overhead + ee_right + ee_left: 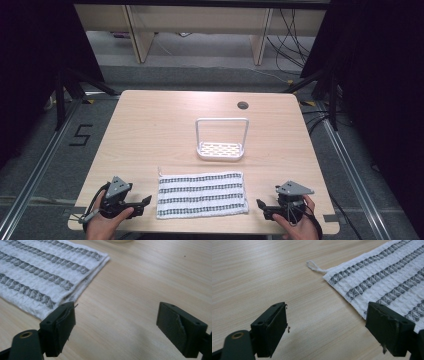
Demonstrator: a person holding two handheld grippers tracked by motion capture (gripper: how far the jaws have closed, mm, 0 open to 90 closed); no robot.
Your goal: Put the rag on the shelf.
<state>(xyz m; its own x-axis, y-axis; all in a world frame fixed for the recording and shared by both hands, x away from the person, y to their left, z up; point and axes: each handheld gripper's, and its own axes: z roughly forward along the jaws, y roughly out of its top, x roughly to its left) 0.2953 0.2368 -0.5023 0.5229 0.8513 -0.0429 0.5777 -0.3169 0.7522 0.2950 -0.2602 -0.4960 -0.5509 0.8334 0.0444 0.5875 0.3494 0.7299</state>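
High view: left hand-held gripper [144,202], right hand-held gripper [260,205] flank towel [201,194], agape.

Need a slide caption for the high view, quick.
Both tongs, left and right, open beside a striped towel; white rack behind.

One mark can be read: a large black numeral "5" [80,135], laid in angular strokes on the grey floor [45,150] just left of the wooden table [160,125] (it sits beside a metal rail running along the floor). The towel's dark bands are woven pattern, not lettering, and nothing legible stands on the table, the white rack or the gripper jaws.
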